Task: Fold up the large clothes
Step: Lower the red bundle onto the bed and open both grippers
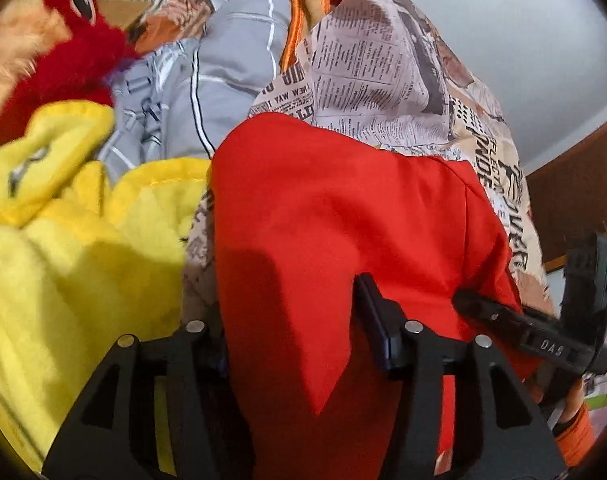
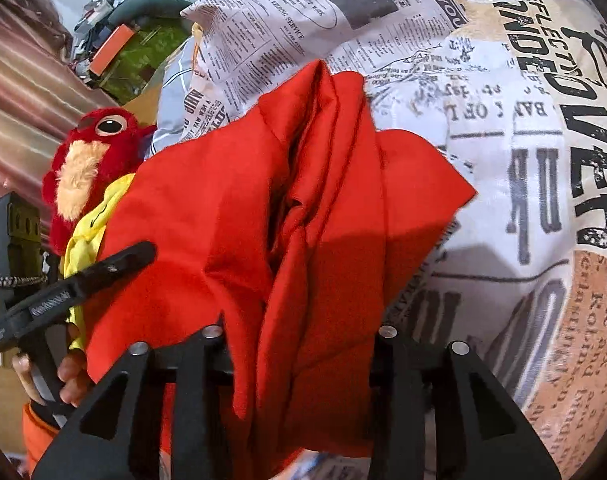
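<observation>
Red plush toy (image 1: 63,32) with a tan fuzzy patch and a big dark eye is lying at the pile's edge, touching the bedding. Newspaper-print sheet (image 2: 503,140) is spreading underneath. Grey striped cloth (image 1: 231,64) is bunching behind. An orange box (image 2: 111,49) is sitting far back among clutter.

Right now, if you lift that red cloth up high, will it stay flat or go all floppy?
Probably floppy: the red cloth already bunches into deep folds and droops between the right claw fingers. It looks thin, so likely light. Its smooth surface might slip, since it also hangs loose through the left claw.
</observation>
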`<state>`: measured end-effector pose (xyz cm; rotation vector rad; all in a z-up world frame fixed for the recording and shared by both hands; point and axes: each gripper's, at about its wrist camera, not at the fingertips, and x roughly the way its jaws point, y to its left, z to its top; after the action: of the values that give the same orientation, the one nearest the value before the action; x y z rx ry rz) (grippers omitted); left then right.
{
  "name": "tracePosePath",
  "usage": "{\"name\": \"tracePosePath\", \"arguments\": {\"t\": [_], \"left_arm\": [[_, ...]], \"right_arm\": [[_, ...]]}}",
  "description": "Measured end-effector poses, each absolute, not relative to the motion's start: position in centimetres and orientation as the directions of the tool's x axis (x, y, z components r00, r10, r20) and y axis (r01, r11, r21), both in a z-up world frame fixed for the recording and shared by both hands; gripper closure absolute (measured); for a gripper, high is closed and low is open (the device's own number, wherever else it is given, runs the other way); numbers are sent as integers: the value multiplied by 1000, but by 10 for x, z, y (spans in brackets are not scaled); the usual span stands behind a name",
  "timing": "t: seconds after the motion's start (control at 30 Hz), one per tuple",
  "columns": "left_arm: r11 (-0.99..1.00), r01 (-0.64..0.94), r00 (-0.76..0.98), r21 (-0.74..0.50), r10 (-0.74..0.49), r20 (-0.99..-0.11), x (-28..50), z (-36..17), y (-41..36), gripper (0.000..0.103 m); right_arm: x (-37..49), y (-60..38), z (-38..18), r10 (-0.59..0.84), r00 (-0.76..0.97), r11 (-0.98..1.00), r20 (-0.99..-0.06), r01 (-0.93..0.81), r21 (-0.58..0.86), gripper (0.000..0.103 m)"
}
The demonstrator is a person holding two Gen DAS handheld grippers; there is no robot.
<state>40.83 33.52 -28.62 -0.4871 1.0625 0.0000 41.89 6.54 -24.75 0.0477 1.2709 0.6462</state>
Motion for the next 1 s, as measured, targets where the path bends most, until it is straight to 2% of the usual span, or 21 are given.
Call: {"name": "tracePosePath", "arguments": {"t": [0.07,0.13,0.27,0.5,0.53,0.57,0.83,1.0], "left_arm": [[937,-206,497,-283,-149,-855,397,-273,320,42],[961,-175,507,-212,-96,-857,389,-268,310,36],[982,-140,530,-126,-34,-848,364,-258,289,29],[977,-193,536,-94,25,-844,337,-265,267,28],[973,-211,535,-95,33,-844,334,-267,266,27],[971,-221,537,-96,39,-843,330,-268,265,27],[954,-265,506,-142,13,-862,307,-251,258,26],[953,-264,594,-150,39,-804,273,-193,250,26]], "right_arm": [[415,57,-243,430,165,839,-888,-436,325,43],[409,47,-242,404,197,853,-893,-433,291,37],[398,41,-232,362,228,858,-904,-461,228,36],[370,33,-220,304,323,852,-896,-514,104,35],[369,33,-221,288,327,857,-900,-508,90,30],[368,31,-221,277,328,864,-903,-497,84,25],[341,8,-189,288,343,872,-894,-480,97,26],[310,-5,-127,378,426,857,-822,-498,136,26]]}}
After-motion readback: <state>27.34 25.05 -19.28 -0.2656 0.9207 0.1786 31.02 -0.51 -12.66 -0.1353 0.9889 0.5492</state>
